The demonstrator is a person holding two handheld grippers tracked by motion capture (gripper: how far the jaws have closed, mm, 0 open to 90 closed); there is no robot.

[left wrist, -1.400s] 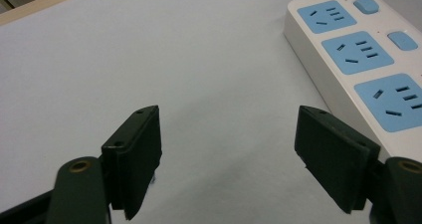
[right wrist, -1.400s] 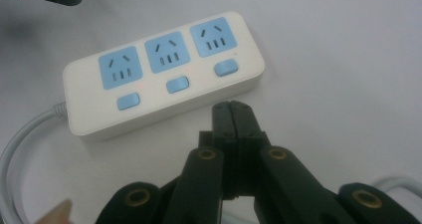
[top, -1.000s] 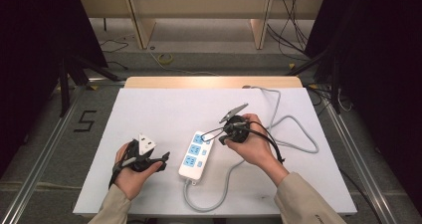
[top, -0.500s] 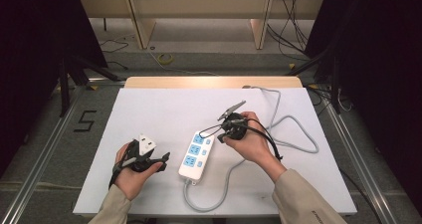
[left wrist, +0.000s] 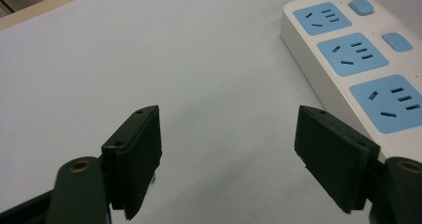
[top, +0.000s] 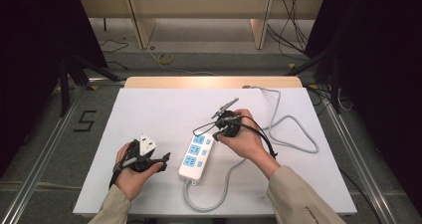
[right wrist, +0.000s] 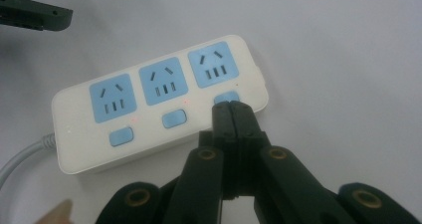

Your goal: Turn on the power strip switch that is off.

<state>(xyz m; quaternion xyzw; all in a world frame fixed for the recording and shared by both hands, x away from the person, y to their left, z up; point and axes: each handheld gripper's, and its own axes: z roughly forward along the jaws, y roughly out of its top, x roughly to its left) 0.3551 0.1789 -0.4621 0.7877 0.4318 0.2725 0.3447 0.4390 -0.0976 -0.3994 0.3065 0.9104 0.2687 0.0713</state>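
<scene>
On my left, my left gripper (top: 158,159) rests low on the matte white table (top: 149,109) with its jaws wide apart and nothing between them, just beside the power strip (top: 195,156) — a smooth, glossy white plastic bar with rounded corners, three pale blue socket faces and a small blue rocker switch by each. It lies in the middle of the table, its grey cord (top: 293,129) looping off to the right. My right gripper (right wrist: 232,110) has its jaws pressed together, tips at the end switch (right wrist: 225,97) — I judge I am pressing it. Next calls for a short, firm, straight push, not sliding off the slick button.
</scene>
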